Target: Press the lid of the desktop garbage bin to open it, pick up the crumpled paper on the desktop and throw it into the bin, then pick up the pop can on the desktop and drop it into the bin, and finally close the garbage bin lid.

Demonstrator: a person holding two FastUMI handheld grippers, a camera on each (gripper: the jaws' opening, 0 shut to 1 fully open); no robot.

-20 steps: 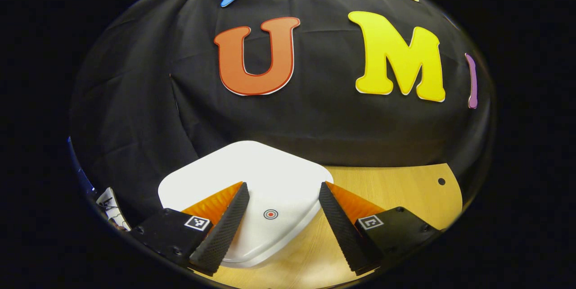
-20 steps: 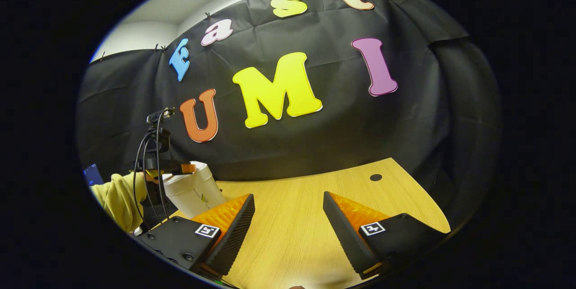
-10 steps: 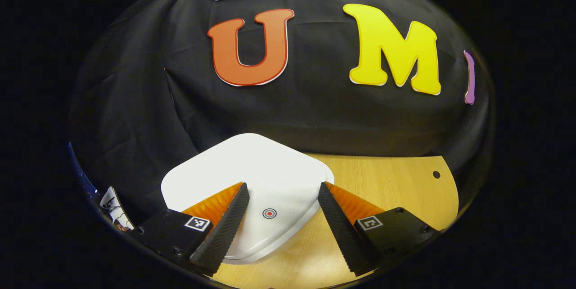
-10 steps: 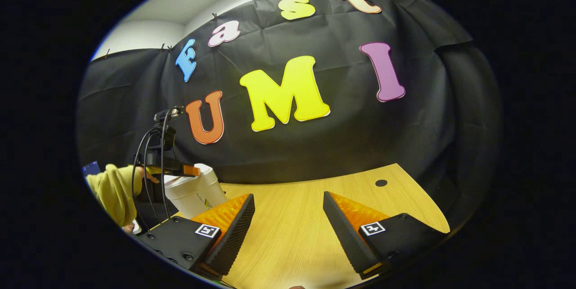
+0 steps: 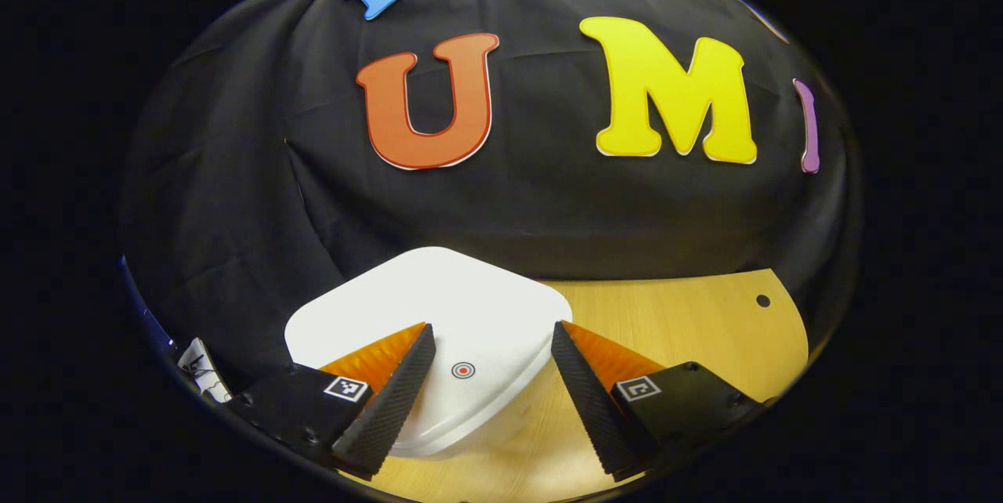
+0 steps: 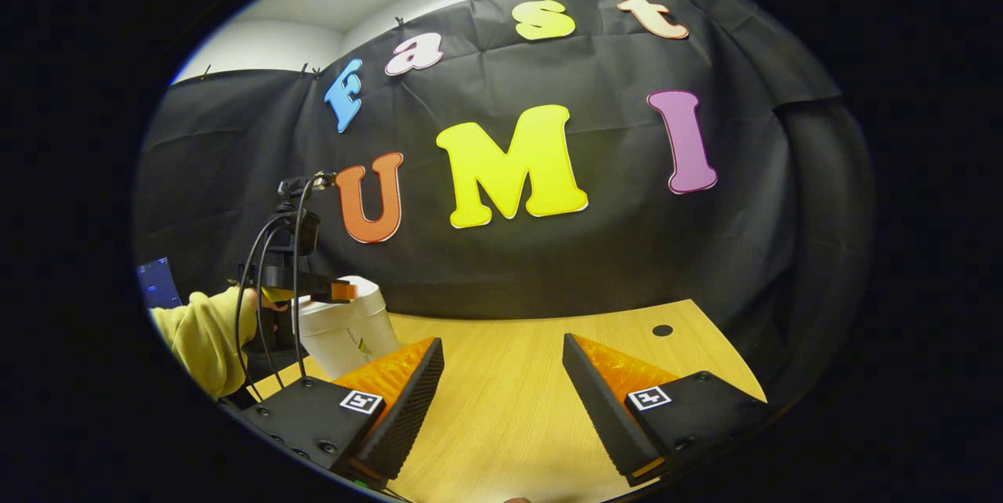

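While the left gripper point(image 5: 490, 331) hovers over the closed white bin lid point(image 5: 439, 307) (fingers spread wide, holding nothing), the right gripper point(image 6: 501, 346) sits equally wide and empty above the wooden table point(image 6: 509, 409).

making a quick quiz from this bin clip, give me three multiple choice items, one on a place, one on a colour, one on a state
1. Where is the left gripper?
A. over the white plastic bin lid
B. under the desk
C. at the wall

2. What colour is the lid's round target mark?
A. green
B. red
C. blue

3. How stands the right gripper?
A. shut on a can
B. open over the bare wooden desk
C. shut on paper

Key: 1 A, its fingers frame the lid. 2 B, red ring and dot. 3 B, fingers apart, nothing between.
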